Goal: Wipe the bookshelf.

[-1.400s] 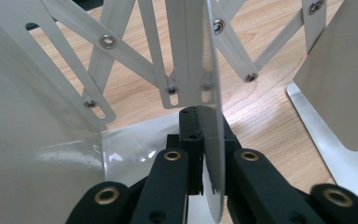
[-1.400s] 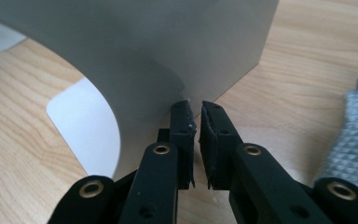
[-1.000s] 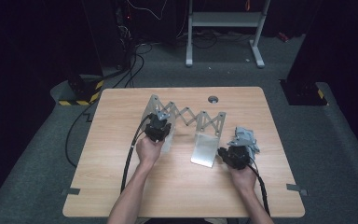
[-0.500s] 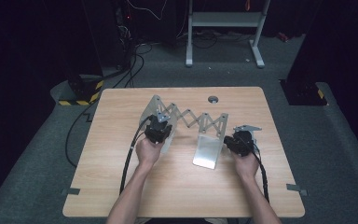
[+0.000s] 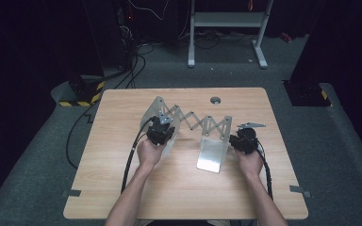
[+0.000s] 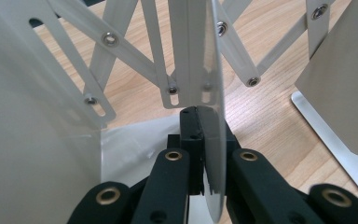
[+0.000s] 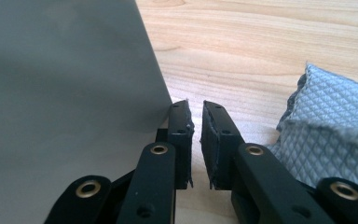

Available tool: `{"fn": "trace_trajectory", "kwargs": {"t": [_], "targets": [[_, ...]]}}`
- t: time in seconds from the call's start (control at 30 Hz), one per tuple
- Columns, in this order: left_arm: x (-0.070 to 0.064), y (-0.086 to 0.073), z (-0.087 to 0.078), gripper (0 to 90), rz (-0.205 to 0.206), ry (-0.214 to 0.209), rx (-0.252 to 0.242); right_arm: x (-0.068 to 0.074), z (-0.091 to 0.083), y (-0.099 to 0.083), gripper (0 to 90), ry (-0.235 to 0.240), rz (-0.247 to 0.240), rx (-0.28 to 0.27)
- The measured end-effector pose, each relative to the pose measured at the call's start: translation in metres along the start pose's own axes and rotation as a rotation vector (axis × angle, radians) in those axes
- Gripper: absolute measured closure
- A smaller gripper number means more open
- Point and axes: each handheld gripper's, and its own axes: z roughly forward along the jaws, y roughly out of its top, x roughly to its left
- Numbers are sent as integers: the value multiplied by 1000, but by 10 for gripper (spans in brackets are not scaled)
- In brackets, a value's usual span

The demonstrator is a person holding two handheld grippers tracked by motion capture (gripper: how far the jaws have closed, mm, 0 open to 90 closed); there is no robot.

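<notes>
Bare forearms, no sleeves. Black left gripper (image 6: pixel 200 135) and black right gripper (image 7: pixel 195 135): flat linked bars with brass-ringed rivets behind ragged dark pads. Black cable (image 5: pixel 131 157) trailing back from each; grey three-cornered plate (image 5: pixel 250 125) topping the right.

A: Where does the high view sit?
B: Above, facing down and forward. Each gripper view rides close behind its jaws.
A: What's shared?
B: The folding metal rack (image 5: pixel 191 123), ahead of both jaws.
</notes>
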Motion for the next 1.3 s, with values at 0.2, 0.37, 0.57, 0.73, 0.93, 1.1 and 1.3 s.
{"fn": "trace_trajectory", "kwargs": {"t": [0.2, 0.37, 0.57, 0.73, 0.93, 1.1, 1.3], "targets": [[1, 3, 4, 878, -1, -24, 12, -2, -7, -7, 803, 28, -7, -17], [-4, 5, 6, 878, 25, -30, 24, -8, 0, -1, 820, 6, 18, -7], [-4, 8, 12, 878, 28, -41, 24, -7, -4, -4, 845, 23, 2, -14], [-5, 9, 15, 878, 27, -54, 23, -2, -9, -11, 854, 44, -14, -12], [-5, 10, 18, 877, 34, -67, 22, 8, -14, -20, 855, 72, -48, -12], [-7, 11, 23, 875, 55, -82, 24, 14, -17, -24, 853, 89, -76, -7], [-10, 11, 25, 878, 62, -117, 25, 1, -21, -21, 803, 56, -23, -49]]}}
